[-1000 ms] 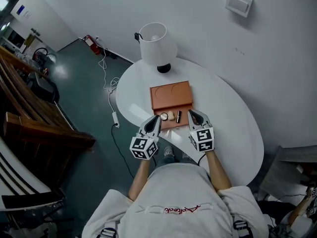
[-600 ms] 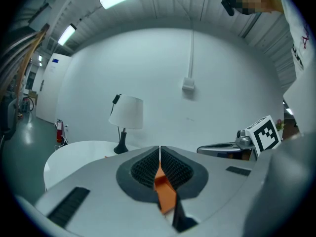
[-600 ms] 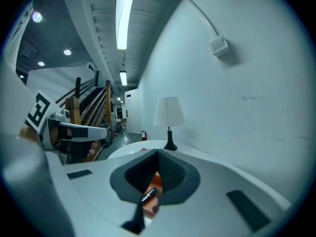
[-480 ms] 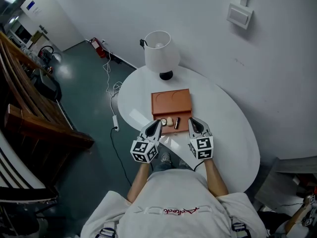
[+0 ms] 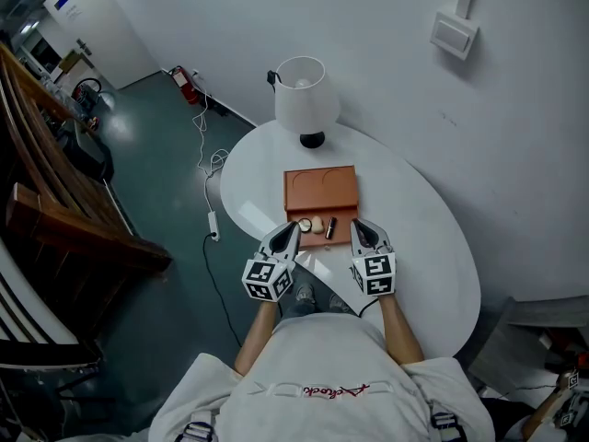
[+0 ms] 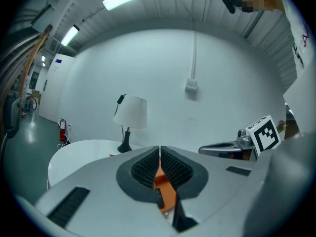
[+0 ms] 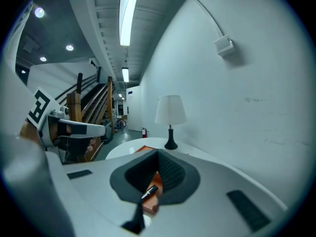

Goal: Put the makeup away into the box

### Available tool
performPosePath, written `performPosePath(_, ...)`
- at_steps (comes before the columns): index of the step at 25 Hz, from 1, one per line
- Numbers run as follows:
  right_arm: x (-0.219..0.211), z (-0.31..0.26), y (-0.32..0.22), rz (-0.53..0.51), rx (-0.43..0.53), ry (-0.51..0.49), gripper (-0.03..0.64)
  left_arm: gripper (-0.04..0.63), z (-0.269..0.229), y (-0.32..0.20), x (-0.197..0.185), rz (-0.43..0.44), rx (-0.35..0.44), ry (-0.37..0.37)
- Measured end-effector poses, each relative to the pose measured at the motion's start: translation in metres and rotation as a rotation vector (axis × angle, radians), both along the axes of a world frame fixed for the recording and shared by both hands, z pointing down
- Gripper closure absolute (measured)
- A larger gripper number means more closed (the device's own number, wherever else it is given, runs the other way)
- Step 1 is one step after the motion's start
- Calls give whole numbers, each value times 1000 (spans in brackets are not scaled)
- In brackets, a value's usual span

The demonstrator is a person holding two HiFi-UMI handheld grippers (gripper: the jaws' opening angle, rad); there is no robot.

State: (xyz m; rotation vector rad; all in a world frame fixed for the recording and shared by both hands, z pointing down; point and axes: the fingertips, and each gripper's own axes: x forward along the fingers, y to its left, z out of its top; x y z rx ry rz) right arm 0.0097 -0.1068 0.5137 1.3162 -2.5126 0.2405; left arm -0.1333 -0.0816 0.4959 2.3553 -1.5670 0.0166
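I see my left gripper (image 5: 291, 229) and right gripper (image 5: 358, 226) with jaws together, empty. The makeup (image 5: 317, 225) seems already in the box (image 5: 320, 187).

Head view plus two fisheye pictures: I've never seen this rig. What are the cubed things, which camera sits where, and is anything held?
There is no robot: a person holds the left gripper and the right gripper, two-jaw hand tools; the marker cubes are part of them. The head view looks down from the person's head; each gripper view looks along its own jaws. On the white oval table stand a white-shaded lamp and an orange-brown flat box. At its near end lie a small round compact, a beige egg-shaped sponge and a black lipstick tube. Both grippers are shut and empty.
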Motion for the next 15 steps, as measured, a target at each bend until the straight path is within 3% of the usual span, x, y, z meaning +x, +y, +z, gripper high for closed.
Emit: performPosePath(15, 3, 4, 2, -6, 1, 22, 599, 580, 1, 3, 6, -1, 4, 3)
